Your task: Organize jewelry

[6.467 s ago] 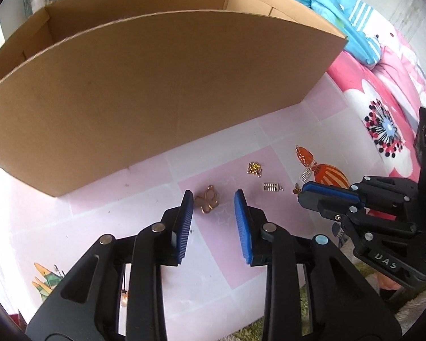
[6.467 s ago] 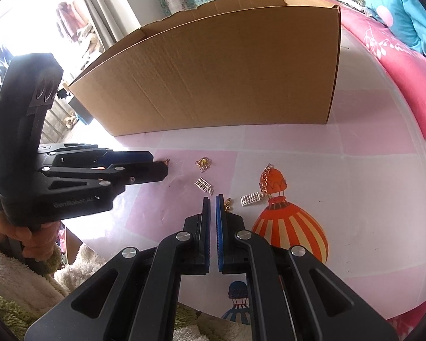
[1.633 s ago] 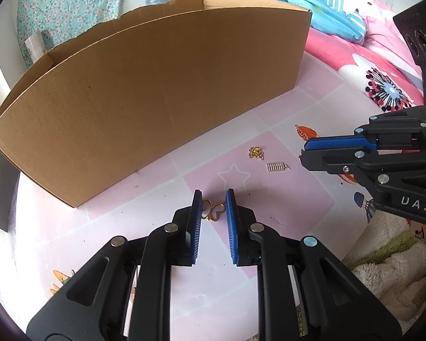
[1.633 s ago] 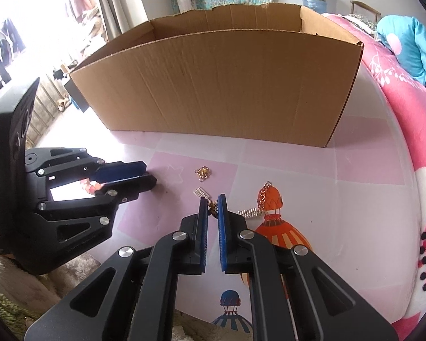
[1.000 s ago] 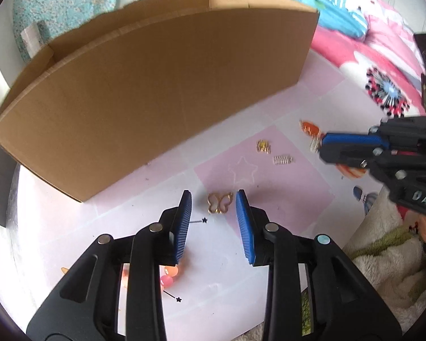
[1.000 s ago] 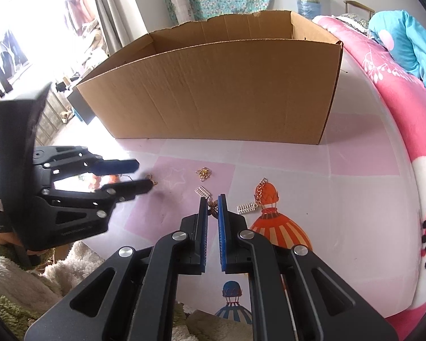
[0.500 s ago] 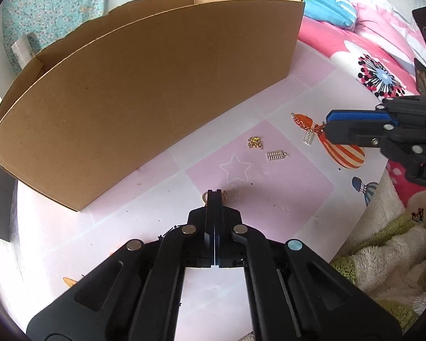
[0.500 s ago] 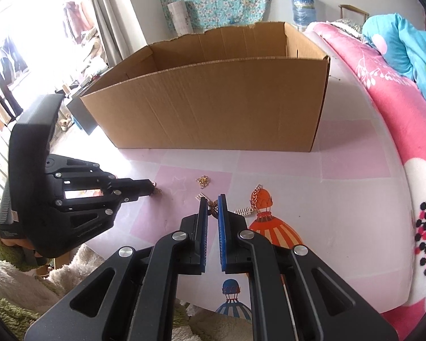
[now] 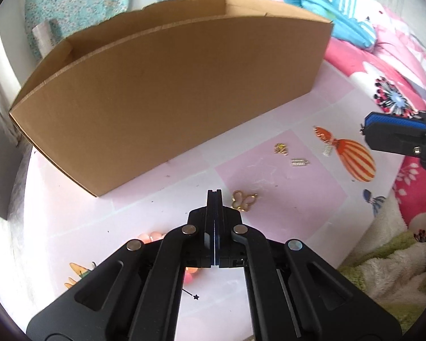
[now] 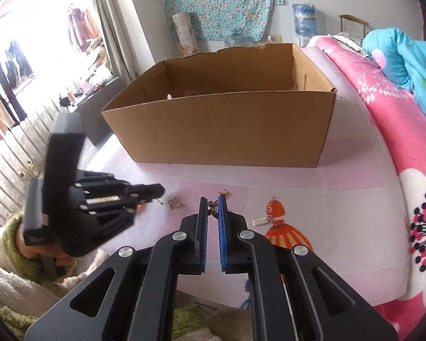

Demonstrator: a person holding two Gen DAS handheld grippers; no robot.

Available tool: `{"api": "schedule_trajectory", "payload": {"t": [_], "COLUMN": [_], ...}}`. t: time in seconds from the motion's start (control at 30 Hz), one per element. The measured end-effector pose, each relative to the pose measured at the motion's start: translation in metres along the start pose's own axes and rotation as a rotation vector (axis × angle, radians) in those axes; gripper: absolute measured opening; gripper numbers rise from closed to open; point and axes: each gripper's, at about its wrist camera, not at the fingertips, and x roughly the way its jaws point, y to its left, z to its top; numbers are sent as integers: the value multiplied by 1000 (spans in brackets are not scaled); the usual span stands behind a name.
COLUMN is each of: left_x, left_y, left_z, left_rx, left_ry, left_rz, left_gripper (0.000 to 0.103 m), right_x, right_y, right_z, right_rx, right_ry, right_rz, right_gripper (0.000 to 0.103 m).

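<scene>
My left gripper [image 9: 214, 196] is shut and empty, raised above the table; it also shows in the right wrist view [image 10: 159, 191]. A gold butterfly pendant [image 9: 242, 200] lies on the table just right of its tips. My right gripper [image 10: 212, 206] is shut on a small gold butterfly charm [image 10: 212, 204], held above the table; its blue pad shows in the left wrist view [image 9: 394, 120]. A gold cluster [image 9: 281, 149], a silver bar charm [image 9: 299, 162] and a silver chain piece [image 9: 326, 149] lie on the pink table. The open cardboard box [image 10: 221, 122] stands behind.
Pink beads [image 9: 152, 236] lie under my left gripper. A pink flowered bedspread [image 10: 397, 130] borders the table on the right. A green fleece sleeve [image 10: 11, 244] is at the left. The table edge [image 10: 340, 298] runs close in front.
My left gripper opened around the gold butterfly pendant, then shut without it and rose; the pendant now lies beside its tips. My right gripper lifted, still holding its charm.
</scene>
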Motion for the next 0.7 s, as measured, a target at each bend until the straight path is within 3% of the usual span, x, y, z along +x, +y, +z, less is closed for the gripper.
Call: {"api": "schedule_trajectory", "payload": {"t": [0.33,0.5,0.7], "left_x": [2,0,0], "left_y": [-19,-22,-34], "left_z": [3,3,2], "left_rx": [6,1,37], "left_ry": [52,84,85], "left_rz": [21,-17,-120], "left_gripper": [0,0,1], "right_x": [19,30,40], "right_y": [-15,-22,-28], "right_z": [24,30,32], "right_rx": [12,17,40], "right_ry": [32,48,68], "right_rz": [79,97,99], "right_gripper": [7,7,7]}}
